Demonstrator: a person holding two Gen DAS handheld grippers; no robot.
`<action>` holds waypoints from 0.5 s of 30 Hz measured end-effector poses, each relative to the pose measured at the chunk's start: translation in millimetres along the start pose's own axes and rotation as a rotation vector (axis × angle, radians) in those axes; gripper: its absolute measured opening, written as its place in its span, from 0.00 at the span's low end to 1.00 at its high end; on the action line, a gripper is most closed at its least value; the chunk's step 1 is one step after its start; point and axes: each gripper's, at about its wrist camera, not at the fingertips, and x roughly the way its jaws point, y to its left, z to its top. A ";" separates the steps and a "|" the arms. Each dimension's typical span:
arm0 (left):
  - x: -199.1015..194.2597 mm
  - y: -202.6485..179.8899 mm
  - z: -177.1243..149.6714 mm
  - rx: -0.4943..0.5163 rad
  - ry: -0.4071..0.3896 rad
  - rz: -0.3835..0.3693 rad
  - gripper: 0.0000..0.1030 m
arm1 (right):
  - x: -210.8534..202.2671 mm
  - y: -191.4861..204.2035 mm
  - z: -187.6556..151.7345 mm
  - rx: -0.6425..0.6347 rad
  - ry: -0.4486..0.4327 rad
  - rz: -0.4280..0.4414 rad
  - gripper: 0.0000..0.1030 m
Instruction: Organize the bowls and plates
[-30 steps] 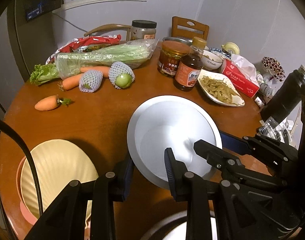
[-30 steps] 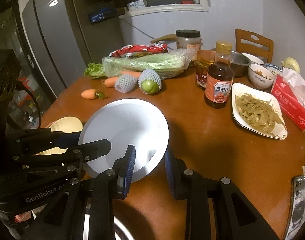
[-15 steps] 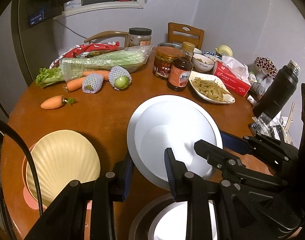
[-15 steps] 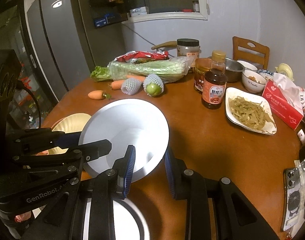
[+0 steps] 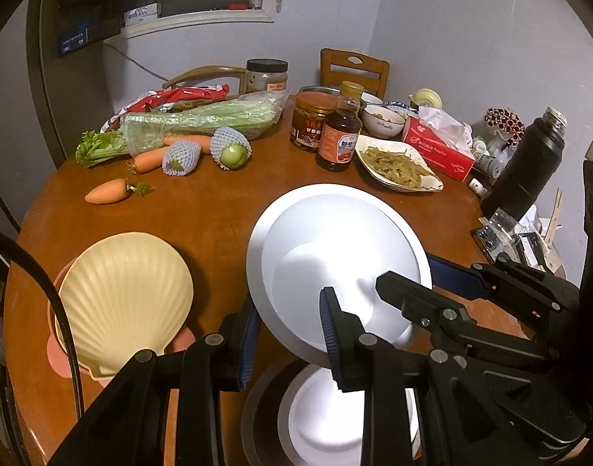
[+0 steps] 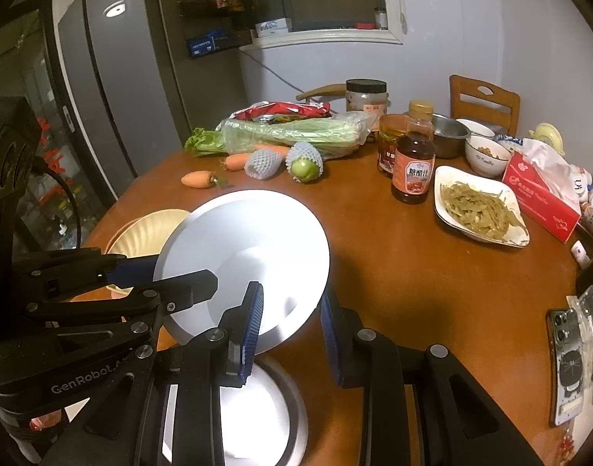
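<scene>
1. Compared with one second ago, both tools are higher: the white plate (image 5: 335, 256) is now lifted clear of the surface (image 5: 203, 209), and more of the dark-rimmed dish (image 5: 257, 407) with a white bowl (image 5: 327, 419) inside shows under it.
2. The left tool (image 5: 290, 334) holds the white plate at its near edge, one finger under the rim and one over it. The right tool (image 6: 290, 324) holds the same plate from the other side in the same manner.
3. The plate is tilted, its hollow side facing the left wrist camera; it hangs above the dark-rimmed dish near the front edge of the surface.
4. The lower part of the dish and bowl is cut off by the frame and hidden behind the tool bodies.
5. The cream shell-shaped plate (image 5: 121, 295) lies on a pink plate (image 5: 59, 353), which is mostly covered. In the right wrist view the white plate hides half of the shell plate.
6. "GenRobot" can be read on the left tool body in the right wrist view. The sauce bottle (image 6: 413, 163) has Chinese characters on its label; the small bowl (image 6: 484, 155) shows a word, too small to read surely.
</scene>
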 end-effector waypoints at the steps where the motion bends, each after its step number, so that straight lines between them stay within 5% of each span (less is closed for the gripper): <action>1: -2.0 -0.4 -2.0 0.000 -0.002 0.000 0.29 | -2.0 1.3 -1.8 0.000 -0.001 0.000 0.31; 15: -35.7 -12.1 -32.5 0.033 -0.038 0.005 0.29 | -35.5 22.1 -29.4 -0.013 -0.043 -0.013 0.31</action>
